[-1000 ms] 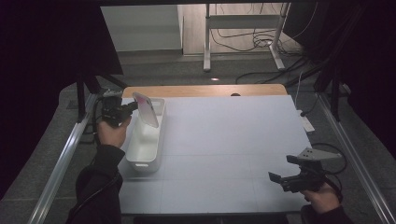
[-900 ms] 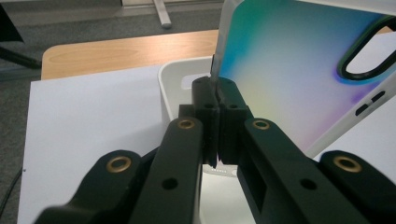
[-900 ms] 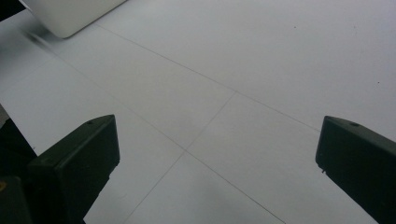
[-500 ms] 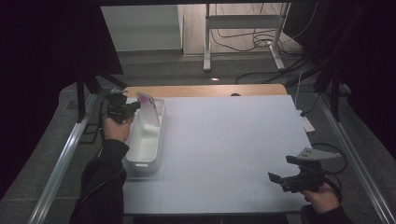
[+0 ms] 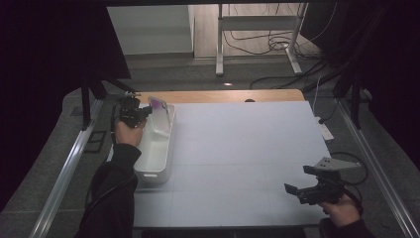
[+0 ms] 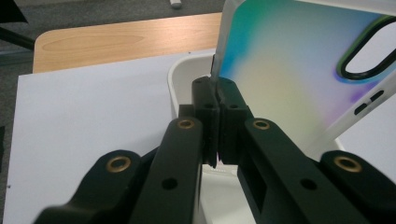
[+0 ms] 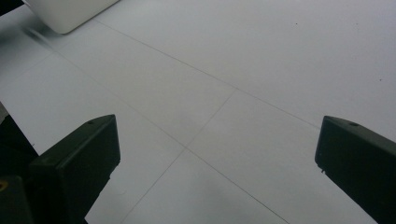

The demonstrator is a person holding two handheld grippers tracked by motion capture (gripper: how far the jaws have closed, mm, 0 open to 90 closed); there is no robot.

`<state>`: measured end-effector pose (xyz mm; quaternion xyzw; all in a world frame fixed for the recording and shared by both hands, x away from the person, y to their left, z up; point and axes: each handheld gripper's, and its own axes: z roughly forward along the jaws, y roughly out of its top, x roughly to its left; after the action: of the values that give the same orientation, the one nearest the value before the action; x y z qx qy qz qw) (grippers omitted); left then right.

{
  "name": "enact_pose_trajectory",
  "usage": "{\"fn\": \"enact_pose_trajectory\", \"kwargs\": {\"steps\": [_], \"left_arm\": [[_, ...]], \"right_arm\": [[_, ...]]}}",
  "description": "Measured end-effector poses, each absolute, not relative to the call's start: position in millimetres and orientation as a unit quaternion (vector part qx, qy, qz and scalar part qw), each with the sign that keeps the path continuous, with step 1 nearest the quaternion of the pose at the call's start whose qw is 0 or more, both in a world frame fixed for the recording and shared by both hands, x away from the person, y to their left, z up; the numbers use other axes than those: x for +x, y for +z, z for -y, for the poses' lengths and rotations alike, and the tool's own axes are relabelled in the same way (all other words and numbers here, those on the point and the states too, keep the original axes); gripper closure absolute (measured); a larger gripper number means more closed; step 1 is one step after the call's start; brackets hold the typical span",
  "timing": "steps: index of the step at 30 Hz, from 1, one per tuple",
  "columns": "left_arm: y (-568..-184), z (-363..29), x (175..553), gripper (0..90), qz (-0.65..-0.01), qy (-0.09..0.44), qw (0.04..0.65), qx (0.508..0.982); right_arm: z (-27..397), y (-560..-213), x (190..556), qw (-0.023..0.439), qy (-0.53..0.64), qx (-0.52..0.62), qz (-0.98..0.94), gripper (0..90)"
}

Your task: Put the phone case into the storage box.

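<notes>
Glossy case, matt table

Iridescent glossy plastic phone case (image 6: 289,70); smooth white plastic bin (image 5: 153,153); matt white tabletop (image 5: 237,148), wood edge (image 6: 121,44).

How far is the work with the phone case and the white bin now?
Done: the left gripper has shut on the edge of the phone case. In hand: the case is held above the far end of the white bin. Left: releasing it. The right gripper waits open over the table.

The left gripper (image 5: 141,113) is extended far forward, jaws seemingly pinched together, while the right gripper (image 5: 293,190) hovers low, jaws spread.
</notes>
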<state>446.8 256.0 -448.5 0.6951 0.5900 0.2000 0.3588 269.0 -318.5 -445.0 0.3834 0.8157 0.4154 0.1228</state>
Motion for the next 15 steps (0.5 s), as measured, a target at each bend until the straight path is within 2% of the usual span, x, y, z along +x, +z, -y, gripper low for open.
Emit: {"fn": "enact_pose_trajectory", "kwargs": {"steps": [15], "left_arm": [[-457.4,-256.2,459.5,87.1,-0.604,0.203,0.340,0.692]], "right_arm": [[318.3,-444.9,268.6,0.122,0.413,0.381,-0.818,0.2]]}}
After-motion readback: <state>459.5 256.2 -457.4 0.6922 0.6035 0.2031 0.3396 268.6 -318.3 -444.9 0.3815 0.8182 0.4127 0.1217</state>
